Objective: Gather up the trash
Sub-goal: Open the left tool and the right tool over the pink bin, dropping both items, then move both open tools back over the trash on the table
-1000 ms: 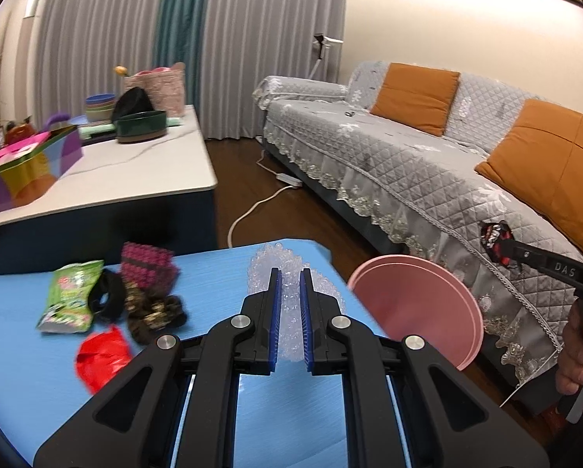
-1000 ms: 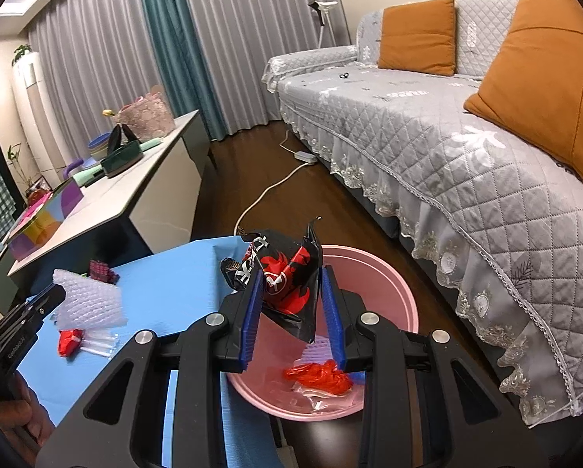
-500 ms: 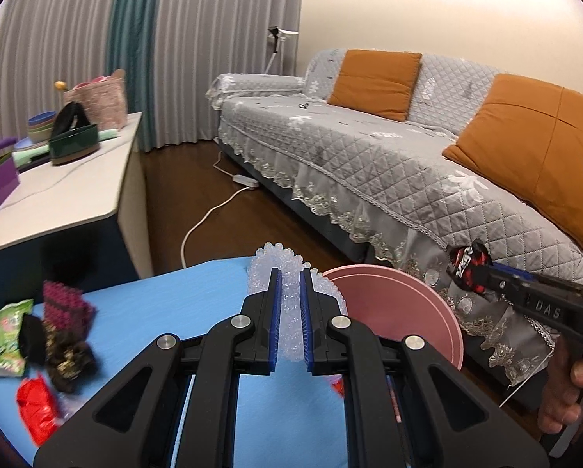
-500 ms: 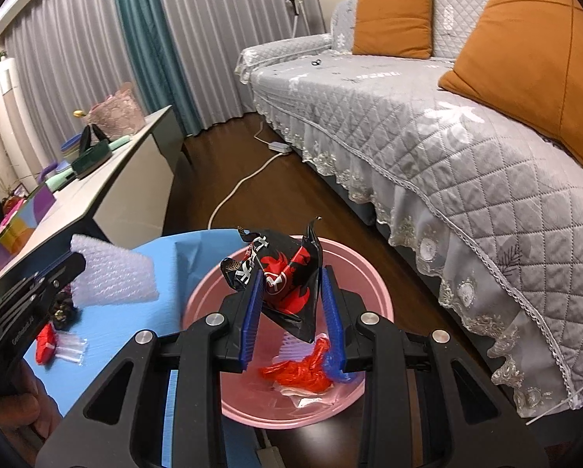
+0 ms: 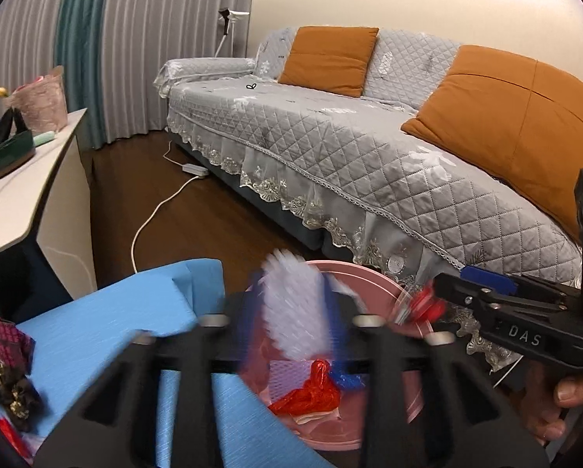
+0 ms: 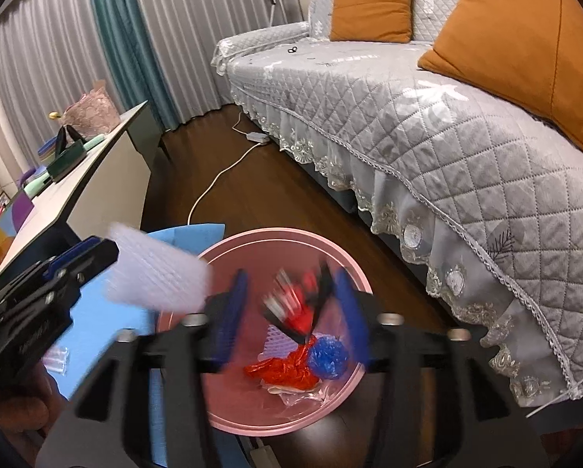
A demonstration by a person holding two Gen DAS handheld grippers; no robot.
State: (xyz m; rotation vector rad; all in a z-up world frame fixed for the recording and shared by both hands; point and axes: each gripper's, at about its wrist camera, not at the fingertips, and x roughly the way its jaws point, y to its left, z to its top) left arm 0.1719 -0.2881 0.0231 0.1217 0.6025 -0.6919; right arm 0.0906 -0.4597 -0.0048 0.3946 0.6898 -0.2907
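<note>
- Left wrist view: my left gripper [image 5: 295, 319], bottom centre and blurred, has its fingers parted, with white bubble wrap [image 5: 291, 312] between them; I cannot tell whether they grip it. The pink bin [image 5: 373, 355] sits lower centre.
- Right wrist view: my right gripper [image 6: 287, 312], bottom centre, stands wide apart, the red-black wrapper [image 6: 299, 308] loose between its fingers above the pink bin [image 6: 252, 241].

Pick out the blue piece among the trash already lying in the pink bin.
It is the crumpled blue wrapper in the pink bin, lying against the red plastic bag, which is red, not blue.
</note>
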